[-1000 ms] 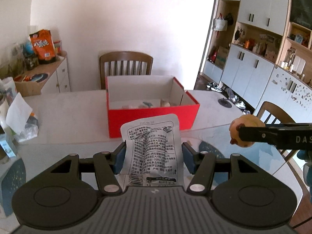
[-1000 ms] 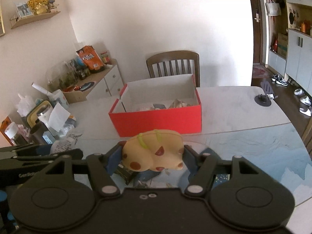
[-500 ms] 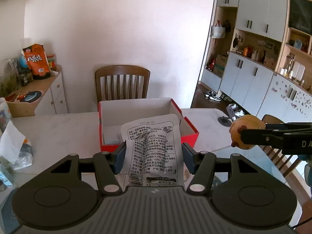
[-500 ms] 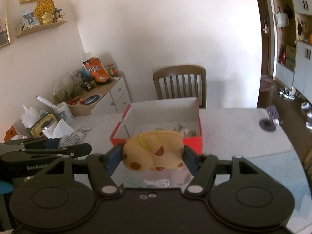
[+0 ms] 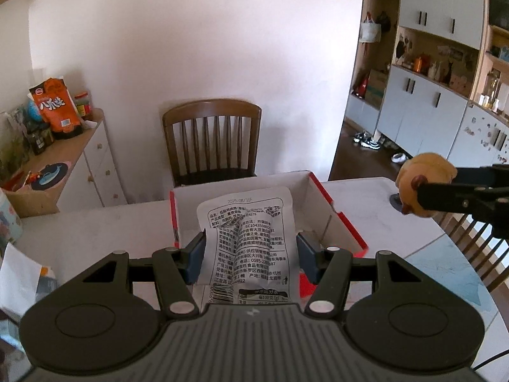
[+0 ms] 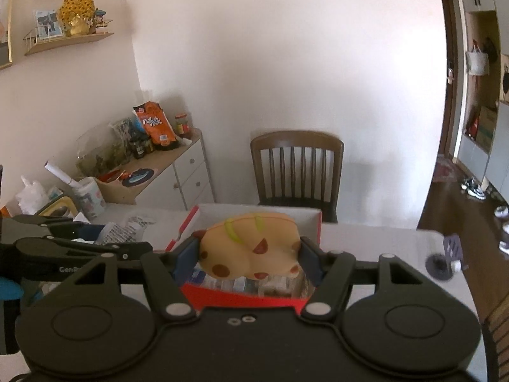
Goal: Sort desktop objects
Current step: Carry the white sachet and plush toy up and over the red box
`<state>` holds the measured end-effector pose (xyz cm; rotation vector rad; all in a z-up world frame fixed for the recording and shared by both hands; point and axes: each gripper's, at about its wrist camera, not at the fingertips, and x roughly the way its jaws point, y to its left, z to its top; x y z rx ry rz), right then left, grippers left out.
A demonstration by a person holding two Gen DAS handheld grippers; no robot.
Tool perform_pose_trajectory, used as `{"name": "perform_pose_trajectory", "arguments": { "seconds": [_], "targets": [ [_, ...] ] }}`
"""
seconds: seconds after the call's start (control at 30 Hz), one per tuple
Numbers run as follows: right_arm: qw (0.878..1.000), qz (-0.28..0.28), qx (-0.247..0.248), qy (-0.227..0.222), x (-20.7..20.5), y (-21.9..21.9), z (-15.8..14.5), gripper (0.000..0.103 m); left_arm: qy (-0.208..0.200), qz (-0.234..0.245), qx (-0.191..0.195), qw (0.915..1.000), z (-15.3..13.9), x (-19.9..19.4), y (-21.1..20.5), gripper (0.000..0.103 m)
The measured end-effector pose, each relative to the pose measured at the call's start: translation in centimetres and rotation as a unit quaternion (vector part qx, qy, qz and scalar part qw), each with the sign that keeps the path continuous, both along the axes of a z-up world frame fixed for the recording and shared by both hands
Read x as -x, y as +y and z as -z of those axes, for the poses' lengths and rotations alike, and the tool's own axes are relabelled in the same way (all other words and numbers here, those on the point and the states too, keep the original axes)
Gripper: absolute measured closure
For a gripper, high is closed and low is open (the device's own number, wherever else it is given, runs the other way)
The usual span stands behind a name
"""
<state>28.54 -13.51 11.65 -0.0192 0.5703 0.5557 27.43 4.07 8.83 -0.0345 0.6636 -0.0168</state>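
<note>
My left gripper (image 5: 251,256) is shut on a white snack packet (image 5: 246,238) printed with black text and holds it above the open red box (image 5: 343,222). My right gripper (image 6: 249,256) is shut on a tan plush toy (image 6: 251,243) with red spots and holds it over the same red box (image 6: 241,297), which has several small items inside. In the left wrist view the right gripper (image 5: 413,197) and the toy (image 5: 424,175) show at the right. In the right wrist view the left gripper (image 6: 140,246) shows at the left with the packet (image 6: 127,227).
The box stands on a pale table (image 5: 79,232). A wooden chair (image 5: 211,141) stands behind it. A sideboard (image 5: 47,172) with an orange snack bag (image 5: 55,108) and jars is at the left. A small dark stand (image 6: 445,262) sits on the table's right side.
Both grippers have risen and moved forward over the red box, each still holding its object. The box now sits lower and closer in both views.
</note>
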Motion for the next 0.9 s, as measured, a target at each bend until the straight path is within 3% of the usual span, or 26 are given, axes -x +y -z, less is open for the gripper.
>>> {"name": "perform_pose_trajectory", "arguments": {
  "seconds": [0.4, 0.9],
  "targets": [
    [1.0, -0.003, 0.018, 0.012, -7.7, 2.3, 2.4, 0.036, 0.038, -0.018, -0.014, 0.999, 4.0, -7.4, 1.2, 0.044],
    [0.994, -0.012, 0.042, 0.101, -14.8, 4.7, 10.1, 0.036, 0.101, -0.015, -0.043, 0.9939, 10.2, -12.0, 1.2, 0.044]
  ]
}}
